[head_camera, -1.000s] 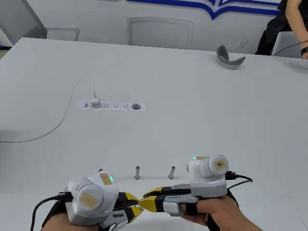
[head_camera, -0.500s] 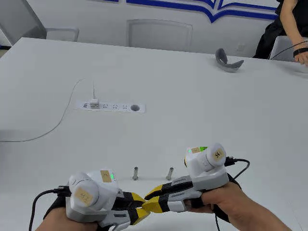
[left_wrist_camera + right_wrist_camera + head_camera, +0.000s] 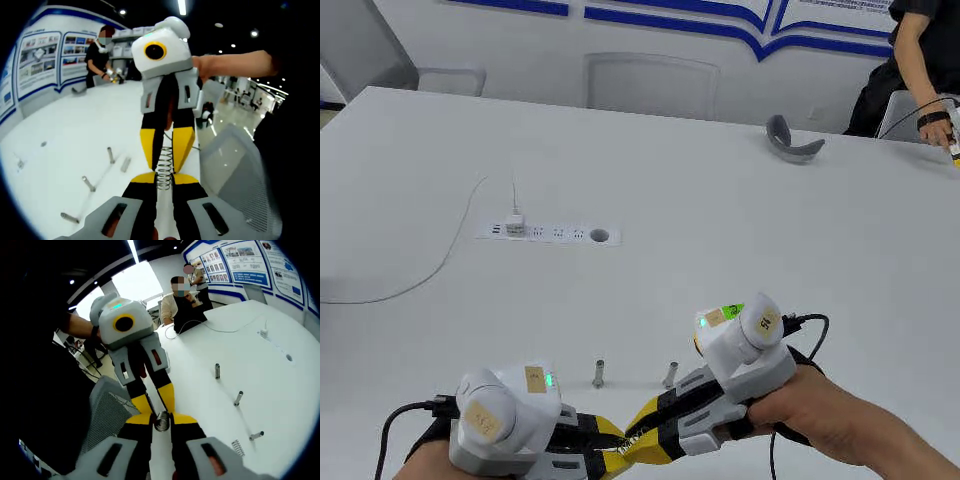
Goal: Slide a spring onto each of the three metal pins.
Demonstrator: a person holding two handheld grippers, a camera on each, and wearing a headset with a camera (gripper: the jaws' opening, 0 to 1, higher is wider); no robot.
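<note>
L claw [image 3: 165, 179], R claw [image 3: 161, 420] grip spring [image 3: 164, 167]; right gripper view: second spring [image 3: 237, 447].

Head view was taken from above the near edge of the table [image 3: 740, 230], faced forward and down, far wall [image 3: 500, 45] included. Left gripper view was pointed rightward, close on the right gripper [image 3: 167, 150]. Right gripper view was pointed leftward, close on the left gripper [image 3: 155, 401]. The spring [image 3: 164, 167] was shared by both gripper views, the pins [image 3: 598, 372] by all three.
</note>
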